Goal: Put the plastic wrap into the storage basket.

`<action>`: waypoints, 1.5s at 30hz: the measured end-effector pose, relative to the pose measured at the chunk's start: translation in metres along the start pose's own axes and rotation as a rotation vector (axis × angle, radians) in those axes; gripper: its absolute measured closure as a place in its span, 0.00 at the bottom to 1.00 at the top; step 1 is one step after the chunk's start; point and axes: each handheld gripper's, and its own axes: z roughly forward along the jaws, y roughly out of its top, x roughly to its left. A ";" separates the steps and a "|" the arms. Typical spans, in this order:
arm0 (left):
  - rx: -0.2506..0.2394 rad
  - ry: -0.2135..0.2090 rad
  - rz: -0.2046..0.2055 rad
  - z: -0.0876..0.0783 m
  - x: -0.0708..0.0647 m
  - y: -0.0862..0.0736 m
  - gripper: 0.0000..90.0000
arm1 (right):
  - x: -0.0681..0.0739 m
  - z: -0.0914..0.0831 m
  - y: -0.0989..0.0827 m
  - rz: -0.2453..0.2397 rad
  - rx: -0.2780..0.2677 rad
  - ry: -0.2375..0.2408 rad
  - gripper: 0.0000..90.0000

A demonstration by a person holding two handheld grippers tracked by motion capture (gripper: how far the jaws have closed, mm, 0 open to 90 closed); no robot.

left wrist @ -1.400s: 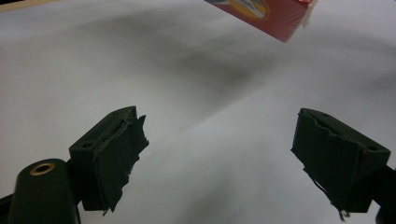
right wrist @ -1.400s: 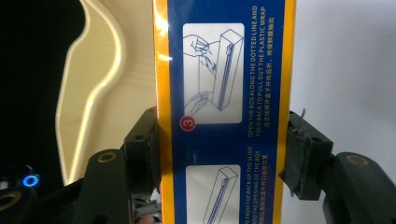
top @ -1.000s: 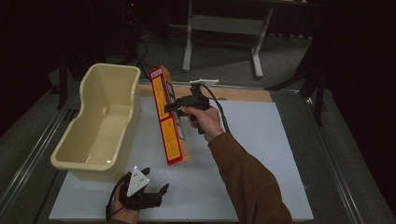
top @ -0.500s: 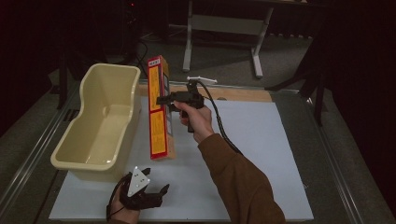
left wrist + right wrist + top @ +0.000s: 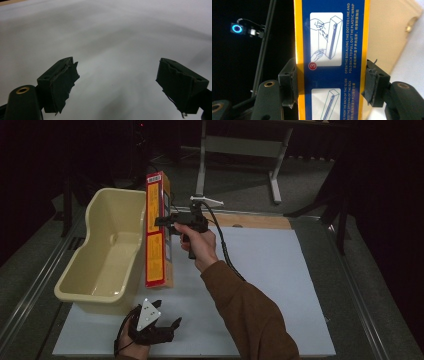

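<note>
A long plastic-wrap box (image 5: 155,237), red and yellow on its top face, hangs tilted above the white mat right beside the cream tub (image 5: 84,285). My right gripper (image 5: 164,221) is shut on it near its upper half. In the right gripper view both pads press the box's (image 5: 332,60) blue and yellow sides. My left gripper (image 5: 165,329) rests low at the mat's front edge, just in front of the tub. Its jaws stand wide apart over bare white mat (image 5: 117,37) with nothing between them.
The tub sits at the left of the white mat (image 5: 280,285), its inside bare. A wooden strip (image 5: 260,221) edges the mat's far side. A metal stand (image 5: 240,145) rises beyond the table. Metal rails (image 5: 360,285) border the table at both sides.
My right gripper has carried the box up and to the left, toward the tub, and turned it more nearly upright. The left gripper has stayed where it was.
</note>
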 end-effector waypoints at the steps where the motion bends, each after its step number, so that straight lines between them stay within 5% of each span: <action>1: 0.001 -0.001 0.003 0.000 0.000 0.000 0.17 | 0.001 0.002 -0.001 0.006 -0.004 0.009 0.44; 26: -0.016 0.010 -0.008 -0.004 0.002 0.000 0.17 | 0.027 0.043 -0.006 0.055 -0.080 0.093 0.44; 34: -0.012 0.003 0.001 -0.003 0.000 0.000 0.17 | 0.028 0.052 -0.005 0.110 -0.125 0.091 0.44; 45: -0.024 0.003 -0.013 -0.007 0.000 -0.001 0.17 | 0.036 0.075 -0.008 0.112 -0.127 0.049 0.44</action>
